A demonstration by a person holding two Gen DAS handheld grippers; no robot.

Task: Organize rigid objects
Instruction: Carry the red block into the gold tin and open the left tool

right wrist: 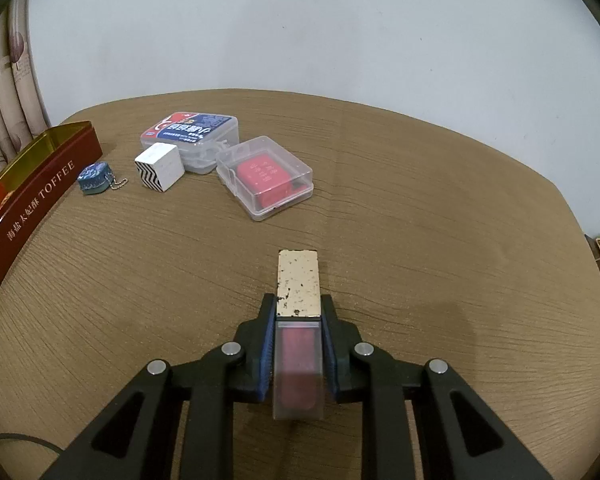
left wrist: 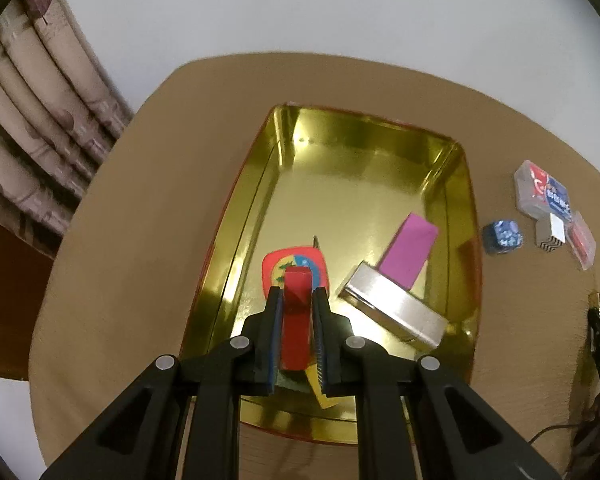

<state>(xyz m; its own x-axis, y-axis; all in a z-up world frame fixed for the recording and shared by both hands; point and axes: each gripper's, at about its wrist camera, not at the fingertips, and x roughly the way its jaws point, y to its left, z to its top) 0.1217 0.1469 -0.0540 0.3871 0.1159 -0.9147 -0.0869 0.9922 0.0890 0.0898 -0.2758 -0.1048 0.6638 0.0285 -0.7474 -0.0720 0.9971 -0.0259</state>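
My left gripper (left wrist: 296,294) is shut on a red block (left wrist: 297,312) and holds it above the near part of a gold toffee tin (left wrist: 252,208). In the tin lie a purple block (left wrist: 409,251), a silver box (left wrist: 396,312) and a round colourful card (left wrist: 296,266). My right gripper (right wrist: 299,302) is shut on a lipstick with a worn gold cap (right wrist: 298,282) and a frosted body with red inside, low over the brown table (right wrist: 420,208). The tin's red outer wall (right wrist: 32,204) shows at the left of the right wrist view.
On the table to the right of the tin are a small blue keychain tin (right wrist: 94,177), a white cube with zigzag stripes (right wrist: 159,167), a clear case with a red-and-blue label (right wrist: 190,136) and a clear case holding a red item (right wrist: 265,178). Curtains (left wrist: 40,120) hang at the left.
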